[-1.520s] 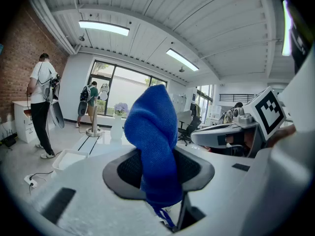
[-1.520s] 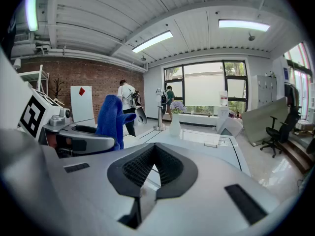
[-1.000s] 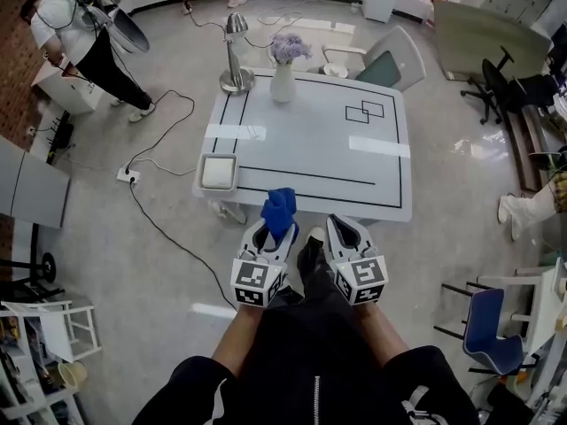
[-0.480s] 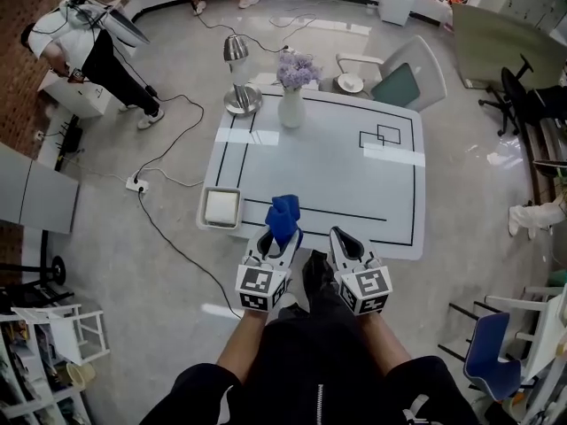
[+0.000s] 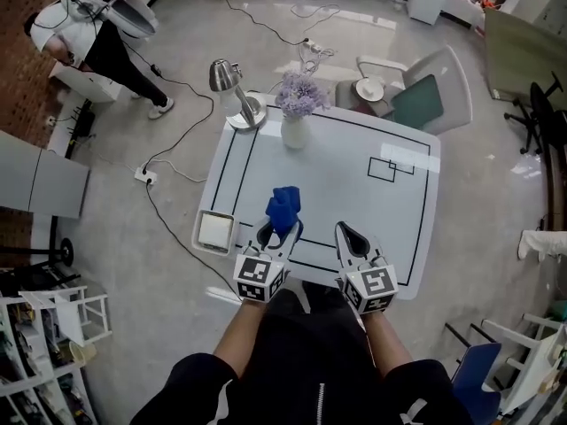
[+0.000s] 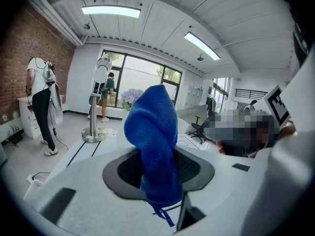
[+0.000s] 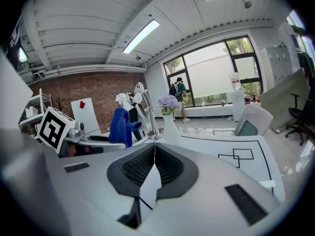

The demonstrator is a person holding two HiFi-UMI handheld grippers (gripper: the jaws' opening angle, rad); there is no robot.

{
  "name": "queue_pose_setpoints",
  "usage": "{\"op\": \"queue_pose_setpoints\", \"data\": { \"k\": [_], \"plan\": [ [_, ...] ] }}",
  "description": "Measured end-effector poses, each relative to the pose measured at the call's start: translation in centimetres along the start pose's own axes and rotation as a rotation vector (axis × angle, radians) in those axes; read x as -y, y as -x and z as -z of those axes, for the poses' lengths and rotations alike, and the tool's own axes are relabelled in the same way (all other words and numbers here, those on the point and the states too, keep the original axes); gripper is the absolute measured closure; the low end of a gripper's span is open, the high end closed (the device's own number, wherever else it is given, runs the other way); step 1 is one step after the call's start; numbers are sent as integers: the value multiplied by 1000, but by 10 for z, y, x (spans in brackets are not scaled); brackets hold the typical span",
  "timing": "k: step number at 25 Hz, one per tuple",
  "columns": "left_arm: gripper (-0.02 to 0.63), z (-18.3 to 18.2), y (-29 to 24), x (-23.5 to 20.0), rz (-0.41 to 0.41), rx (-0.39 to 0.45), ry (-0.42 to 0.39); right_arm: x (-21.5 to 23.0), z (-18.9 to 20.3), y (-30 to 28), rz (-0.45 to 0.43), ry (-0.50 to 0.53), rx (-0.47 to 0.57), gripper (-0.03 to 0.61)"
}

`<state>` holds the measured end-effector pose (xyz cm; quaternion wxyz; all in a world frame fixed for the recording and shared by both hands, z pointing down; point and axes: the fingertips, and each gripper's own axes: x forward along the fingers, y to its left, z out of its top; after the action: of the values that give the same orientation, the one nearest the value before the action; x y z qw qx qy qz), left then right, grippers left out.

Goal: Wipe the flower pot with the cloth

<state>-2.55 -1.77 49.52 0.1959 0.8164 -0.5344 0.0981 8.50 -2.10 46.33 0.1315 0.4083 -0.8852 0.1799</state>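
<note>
A white flower pot (image 5: 294,131) with pale purple flowers stands near the far edge of the white table (image 5: 354,193); the right gripper view shows the pot (image 7: 170,127) too. My left gripper (image 5: 280,229) is shut on a blue cloth (image 5: 283,207), which sticks up from its jaws over the table's near edge; the left gripper view shows the cloth (image 6: 155,146) bunched between the pads. My right gripper (image 5: 346,235) is shut and holds nothing, beside the left one. Both are well short of the pot.
A silver desk lamp (image 5: 232,91) stands at the table's far left corner. A square white tray (image 5: 215,231) sits at the near left corner. A grey chair (image 5: 425,96) with a small plate is behind the table. A cable and power strip (image 5: 146,175) lie on the floor at left.
The table has come closer in the head view. Both grippers now reach over its near edge, the cloth still held in the left one.
</note>
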Motion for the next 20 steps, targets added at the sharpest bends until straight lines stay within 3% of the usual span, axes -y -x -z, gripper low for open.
{"op": "queue_pose_setpoints", "data": {
  "k": [11,20],
  "plan": [
    [457,-17,-57,-66,-72,-15,32,13,0,-54,-74,25,-94,569],
    [457,-50,-131,-150,-59,19,7,25,5,-70,15,37,-153,569]
  ]
}}
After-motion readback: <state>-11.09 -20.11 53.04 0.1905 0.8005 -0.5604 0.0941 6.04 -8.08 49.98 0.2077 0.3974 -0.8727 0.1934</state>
